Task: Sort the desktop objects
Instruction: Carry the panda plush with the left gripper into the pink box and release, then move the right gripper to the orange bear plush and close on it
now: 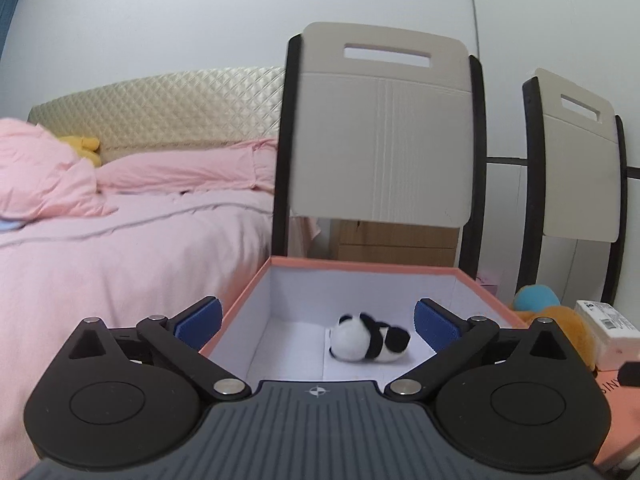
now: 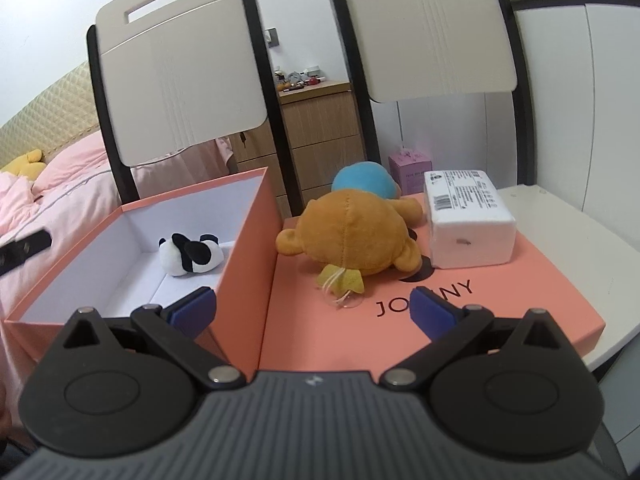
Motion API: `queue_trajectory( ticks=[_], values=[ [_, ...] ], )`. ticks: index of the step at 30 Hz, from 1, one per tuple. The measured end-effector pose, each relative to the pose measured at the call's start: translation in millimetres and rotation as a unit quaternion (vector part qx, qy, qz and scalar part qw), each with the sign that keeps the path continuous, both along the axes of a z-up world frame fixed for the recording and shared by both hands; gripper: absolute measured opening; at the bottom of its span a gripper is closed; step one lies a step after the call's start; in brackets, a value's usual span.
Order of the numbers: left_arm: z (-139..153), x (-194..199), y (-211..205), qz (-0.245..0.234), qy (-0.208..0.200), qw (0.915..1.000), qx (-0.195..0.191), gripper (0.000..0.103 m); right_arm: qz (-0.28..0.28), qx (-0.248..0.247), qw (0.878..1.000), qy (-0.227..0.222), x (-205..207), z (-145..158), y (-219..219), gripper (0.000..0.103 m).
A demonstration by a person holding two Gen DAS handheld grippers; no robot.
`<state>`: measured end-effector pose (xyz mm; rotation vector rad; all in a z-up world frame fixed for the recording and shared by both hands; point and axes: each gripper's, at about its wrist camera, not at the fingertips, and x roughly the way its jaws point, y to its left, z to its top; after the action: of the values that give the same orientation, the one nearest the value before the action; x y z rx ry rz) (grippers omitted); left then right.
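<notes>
Left wrist view: the left gripper [image 1: 318, 322] hangs over the near edge of the open pink box [image 1: 362, 266], its jaws spread wide and holding nothing. The panda plush [image 1: 368, 338] lies on its side on the white floor of the box, between the two blue pads and apart from both. A pink bed [image 1: 128, 232] is to the left, and a chair back [image 1: 380, 136] rises behind the box.

Right wrist view: the right gripper [image 2: 314, 312] also has its jaws wide and empty, above the pink lid [image 2: 500, 300] that lies flat on the white desk [image 2: 560, 216]. On the lid lie an orange plush [image 2: 352, 236], a blue plush [image 2: 366, 182] just behind it, and a white packet [image 2: 468, 220] beside them. The panda plush lies inside the box to the left.
</notes>
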<state>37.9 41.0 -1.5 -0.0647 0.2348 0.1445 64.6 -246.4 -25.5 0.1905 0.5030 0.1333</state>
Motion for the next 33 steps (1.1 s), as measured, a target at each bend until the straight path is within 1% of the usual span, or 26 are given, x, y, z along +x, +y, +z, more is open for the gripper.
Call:
queue_trajectory(
  ticks=[3,9,17,20,23,25,27,30,32,33],
  values=[
    [-6,-9,0,-0.006,-0.002,1.0,-0.001,0.103,0.003,-0.007,1.0,-0.012,-1,1,6,0.103],
    [-6,-16,-4,-0.027,-0.018,0.9994,0.007,0.103,0.015,0.004,0.999,-0.041,-7,3,13,0.103],
    [-8,-17,-4,-0.029,-0.017,0.9994,0.004,0.103,0.017,0.016,0.997,-0.068,-15,7,11,0.103],
    [-8,-18,-4,-0.029,-0.018,0.9994,0.004,0.103,0.012,0.007,0.997,-0.076,-16,8,10,0.103],
    [-8,-18,-3,-0.028,-0.018,0.9994,0.003,0.103,0.031,0.001,0.997,-0.07,-12,12,8,0.103],
    [-8,-18,-2,-0.028,-0.018,0.9994,0.0,0.103,0.037,-0.003,0.997,-0.06,-5,19,5,0.103],
    [-8,-19,-1,-0.029,-0.019,0.9994,-0.002,0.103,0.061,0.004,0.996,-0.058,6,27,2,0.103],
    [-9,-19,0,-0.029,-0.019,0.9994,-0.004,0.103,0.076,0.006,0.994,-0.08,30,41,-2,0.103],
    [-8,-19,0,-0.03,-0.019,0.9993,-0.006,0.103,0.061,-0.016,0.995,-0.083,53,44,-2,0.103],
    [-8,-20,0,-0.031,-0.02,0.9993,-0.006,0.103,0.051,-0.023,0.996,-0.073,68,42,-2,0.103]
  ],
)
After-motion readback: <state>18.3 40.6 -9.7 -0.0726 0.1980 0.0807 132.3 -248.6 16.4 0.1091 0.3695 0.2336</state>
